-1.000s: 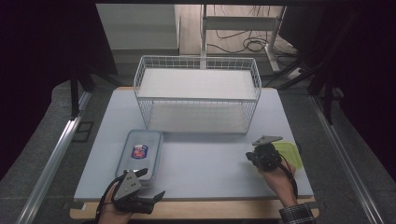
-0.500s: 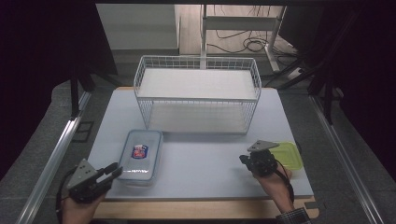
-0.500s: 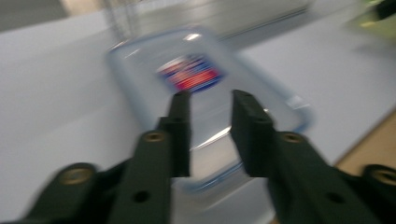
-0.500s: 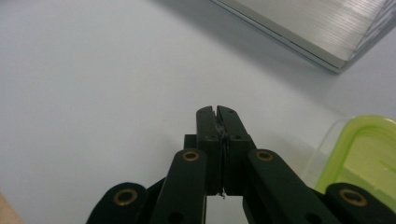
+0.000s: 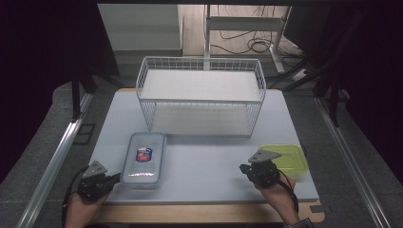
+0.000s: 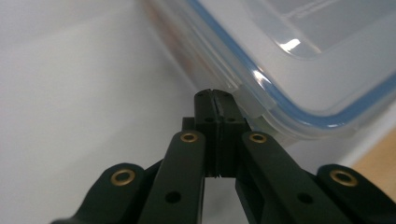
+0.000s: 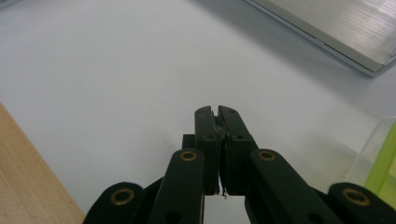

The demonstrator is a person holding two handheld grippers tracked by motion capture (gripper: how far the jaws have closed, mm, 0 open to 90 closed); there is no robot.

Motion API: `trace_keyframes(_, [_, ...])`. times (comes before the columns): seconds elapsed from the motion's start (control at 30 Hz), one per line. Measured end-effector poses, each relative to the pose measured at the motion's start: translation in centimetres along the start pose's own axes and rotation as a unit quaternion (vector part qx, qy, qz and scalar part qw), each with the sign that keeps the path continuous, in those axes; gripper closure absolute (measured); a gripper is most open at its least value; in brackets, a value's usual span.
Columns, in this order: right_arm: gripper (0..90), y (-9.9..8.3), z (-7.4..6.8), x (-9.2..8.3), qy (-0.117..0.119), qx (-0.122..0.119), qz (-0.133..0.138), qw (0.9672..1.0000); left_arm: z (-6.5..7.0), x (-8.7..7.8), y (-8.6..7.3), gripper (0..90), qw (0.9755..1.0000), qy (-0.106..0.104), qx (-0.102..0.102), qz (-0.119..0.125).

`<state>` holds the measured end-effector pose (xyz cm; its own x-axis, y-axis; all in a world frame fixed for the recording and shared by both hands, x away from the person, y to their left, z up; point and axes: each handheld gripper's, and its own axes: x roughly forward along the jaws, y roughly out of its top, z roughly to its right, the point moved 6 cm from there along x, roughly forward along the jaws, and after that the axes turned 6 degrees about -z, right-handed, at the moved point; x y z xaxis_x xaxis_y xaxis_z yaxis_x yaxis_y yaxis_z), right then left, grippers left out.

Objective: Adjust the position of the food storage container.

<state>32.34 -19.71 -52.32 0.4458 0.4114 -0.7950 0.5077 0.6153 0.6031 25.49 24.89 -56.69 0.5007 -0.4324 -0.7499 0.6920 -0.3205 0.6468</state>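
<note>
Both grippers (image 5: 115,179) (image 5: 243,167) closed, nr containers (image 5: 142,159).

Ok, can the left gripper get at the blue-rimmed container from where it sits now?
Probably yes. The left gripper sits right beside the blue-rimmed container's near left corner, its tips close to the lid edge, with bare table and nothing between. Its jaws are shut, though, so they would have to open first.

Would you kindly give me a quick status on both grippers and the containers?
Left gripper shut, tip at blue-rimmed container corner. Right gripper shut, empty, beside green-lidded container. Wire basket behind, nothing between.
</note>
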Motion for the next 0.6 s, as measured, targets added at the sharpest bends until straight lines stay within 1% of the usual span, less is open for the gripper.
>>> trace_keyframes(0.03, [86.8, 0.0, 0.0, 0.0, 0.0, 0.0, 0.0, 1.0, 0.0, 0.0, 0.0, 90.0, 1.0, 0.0, 0.0, 0.0])
trace_keyframes(0.07, [86.7, 0.0, -0.2, 0.0, 0.001, -0.004, -0.001, 1.0, 1.0, 0.3, 0.4, 90.0, 0.9999, -0.011, 0.011, -0.003])
trace_keyframes(0.1, [86.7, 0.0, -0.2, 0.0, 0.001, -0.004, -0.001, 1.0, 1.0, 0.3, 0.4, 90.0, 0.9999, -0.011, 0.011, -0.003])
trace_keyframes(0.13, [86.2, 0.0, -0.3, 0.1, 0.002, -0.005, -0.001, 1.0, 2.1, 0.8, 1.0, 90.0, 0.9994, -0.023, 0.027, -0.005])
trace_keyframes(0.17, [86.2, 0.0, -0.3, 0.1, 0.002, -0.005, -0.001, 1.0, 2.1, 0.8, 1.0, 90.0, 0.9994, -0.023, 0.027, -0.005])
trace_keyframes(0.2, [86.0, 0.0, -0.4, 0.2, 0.003, -0.006, -0.003, 1.0, 2.8, 1.1, 1.3, 90.0, 0.999, -0.027, 0.035, -0.008])
trace_keyframes(0.3, [85.5, 0.1, -0.4, 0.3, 0.003, -0.007, -0.004, 1.0, 4.8, 2.2, 2.5, 90.0, 0.9967, -0.047, 0.065, -0.014])
trace_keyframes(0.37, [85.4, 0.1, -0.5, 0.4, 0.006, -0.008, -0.004, 0.9999, 6.8, 3.5, 3.8, 90.0, 0.9936, -0.067, 0.089, -0.019])
trace_keyframes(0.4, [85.4, 0.1, -0.6, 0.5, 0.006, -0.008, -0.005, 0.9999, 7.5, 3.9, 4.2, 89.7, 0.9921, -0.072, 0.1, -0.022])
trace_keyframes(0.43, [85.3, 0.1, -0.7, 0.6, 0.007, -0.01, -0.007, 0.9999, 8.7, 4.6, 4.9, 89.2, 0.9895, -0.081, 0.117, -0.026])
trace_keyframes(0.47, [85.3, 0.1, -0.7, 0.6, 0.007, -0.01, -0.007, 0.9999, 9.5, 5.1, 5.4, 89.2, 0.987, -0.091, 0.129, -0.03])
trace_keyframes(0.5, [85.4, 0.0, -0.8, 0.7, 0.007, -0.014, -0.01, 0.9998, 10.0, 5.4, 5.9, 90.0, 0.9841, -0.084, 0.15, -0.045])
trace_keyframes(0.53, [85.4, 0.0, -0.8, 0.7, 0.006, -0.014, -0.01, 0.9998, 10.0, 5.4, 5.9, 90.0, 0.9841, -0.084, 0.15, -0.045])
trace_keyframes(0.57, [85.4, 0.0, -0.8, 0.7, 0.006, -0.014, -0.01, 0.9998, 9.7, 5.3, 5.9, 90.0, 0.9842, -0.078, 0.151, -0.049])
trace_keyframes(0.6, [85.4, 0.0, -0.8, 0.6, 0.006, -0.013, -0.009, 0.9999, 8.8, 5.0, 6.0, 90.0, 0.9865, -0.067, 0.143, -0.045])
